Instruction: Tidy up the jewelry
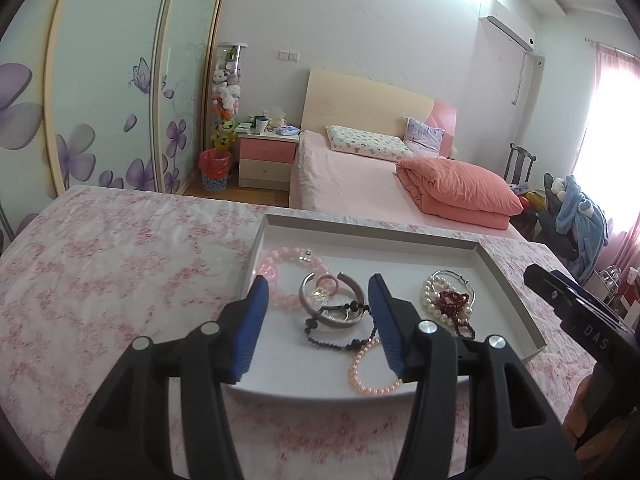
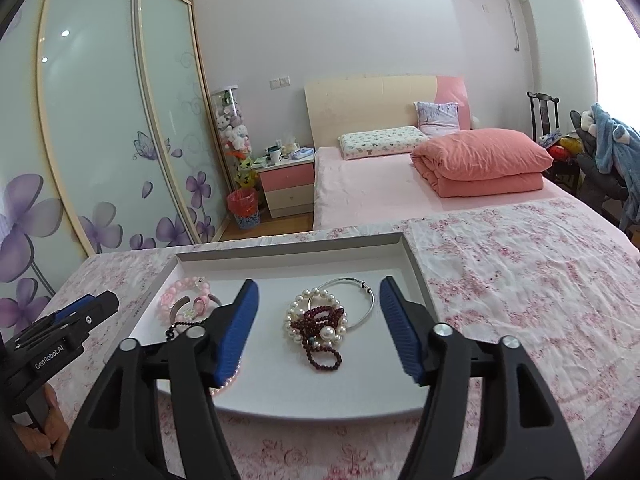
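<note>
A shallow white tray (image 1: 508, 276) lies on the floral cloth and holds jewelry; it also shows in the right wrist view (image 2: 416, 268). In it lie a pink bead bracelet (image 1: 280, 268), a silver cuff bangle (image 1: 336, 316) with a pink ring (image 1: 326, 281), a black bead string (image 1: 340, 336), a pale pink pearl bracelet (image 1: 366, 376), and a heap of white pearls (image 2: 296, 316), dark red beads (image 2: 320, 344) and a thin silver bangle (image 2: 360, 300). My left gripper (image 1: 318, 284) is open above the cuff. My right gripper (image 2: 318, 290) is open above the pearl heap.
The table (image 1: 100, 264) has a pink floral cloth. Beyond its far edge stand a bed (image 1: 360, 176) with an orange quilt, a nightstand (image 1: 268, 156), a red bin (image 1: 216, 168) and a wardrobe. The right gripper's body (image 1: 580, 312) shows at the tray's right.
</note>
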{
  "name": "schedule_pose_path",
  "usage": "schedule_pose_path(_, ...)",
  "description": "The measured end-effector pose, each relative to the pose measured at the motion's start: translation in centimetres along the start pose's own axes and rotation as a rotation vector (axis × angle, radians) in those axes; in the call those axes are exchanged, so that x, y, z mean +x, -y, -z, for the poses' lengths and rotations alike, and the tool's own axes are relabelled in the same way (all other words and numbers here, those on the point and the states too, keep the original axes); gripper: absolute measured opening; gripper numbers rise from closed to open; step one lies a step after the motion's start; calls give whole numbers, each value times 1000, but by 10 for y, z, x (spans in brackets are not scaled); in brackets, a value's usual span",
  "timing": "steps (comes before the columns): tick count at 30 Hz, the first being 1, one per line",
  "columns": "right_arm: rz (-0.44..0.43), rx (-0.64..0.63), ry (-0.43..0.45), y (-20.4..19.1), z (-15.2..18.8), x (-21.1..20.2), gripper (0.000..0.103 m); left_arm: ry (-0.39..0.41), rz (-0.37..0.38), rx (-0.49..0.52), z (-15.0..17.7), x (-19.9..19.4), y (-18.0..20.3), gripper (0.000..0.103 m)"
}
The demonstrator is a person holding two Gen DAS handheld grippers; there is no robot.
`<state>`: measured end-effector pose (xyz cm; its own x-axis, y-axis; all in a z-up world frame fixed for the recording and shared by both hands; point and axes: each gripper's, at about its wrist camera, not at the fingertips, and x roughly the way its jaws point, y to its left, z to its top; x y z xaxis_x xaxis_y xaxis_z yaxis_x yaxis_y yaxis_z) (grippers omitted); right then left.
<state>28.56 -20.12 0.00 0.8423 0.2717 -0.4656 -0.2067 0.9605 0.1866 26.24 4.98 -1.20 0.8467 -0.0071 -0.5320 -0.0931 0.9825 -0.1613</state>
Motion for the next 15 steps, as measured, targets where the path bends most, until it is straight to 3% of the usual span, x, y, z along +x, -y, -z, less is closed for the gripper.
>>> schedule_pose_path(4, 9, -6, 31, -3, 3, -17, 101, 11, -16, 3, 5, -16, -5, 69)
schedule_pose_path(10, 6, -23, 11, -8, 10, -30, 101, 14, -31, 9, 18, -37, -14, 94)
schedule_pose_path(15, 10, -24, -1, -9, 19, -40, 101, 39, -35, 35, 26, -56, -20, 99)
